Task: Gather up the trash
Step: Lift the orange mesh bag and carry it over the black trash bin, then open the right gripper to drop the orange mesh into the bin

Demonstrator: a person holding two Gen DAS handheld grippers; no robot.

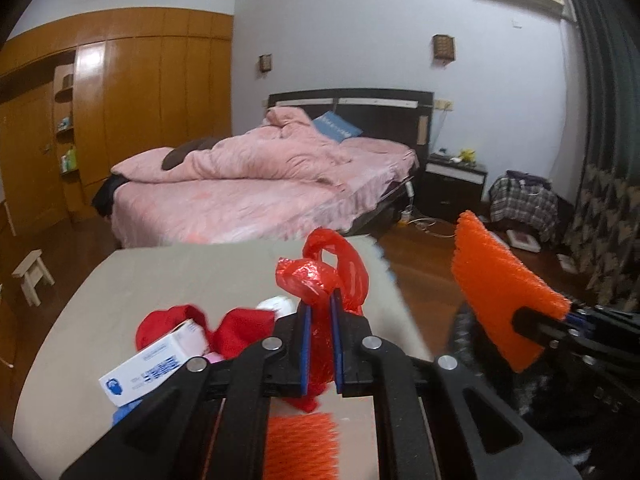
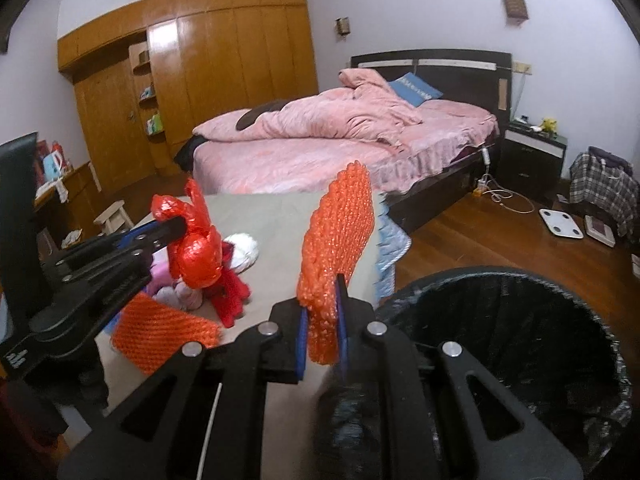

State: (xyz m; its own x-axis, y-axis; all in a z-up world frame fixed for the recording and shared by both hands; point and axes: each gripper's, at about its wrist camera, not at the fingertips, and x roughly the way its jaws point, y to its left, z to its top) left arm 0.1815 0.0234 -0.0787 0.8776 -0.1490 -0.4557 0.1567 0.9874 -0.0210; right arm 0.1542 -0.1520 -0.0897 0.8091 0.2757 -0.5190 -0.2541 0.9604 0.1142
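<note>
Dim indoor light, soft blur, fisheye-bent edges.

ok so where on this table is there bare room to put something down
The table is bare along its far side toward the bed, and on its left beyond the white box. The near part is crowded: red cloth, a white wad, and an orange foam sheet lying flat.

Home bedroom: a bed (image 1: 260, 196) with pink bedding; wooden wardrobe (image 1: 132, 112) to its left, nightstand (image 1: 454, 180) to its right.
</note>
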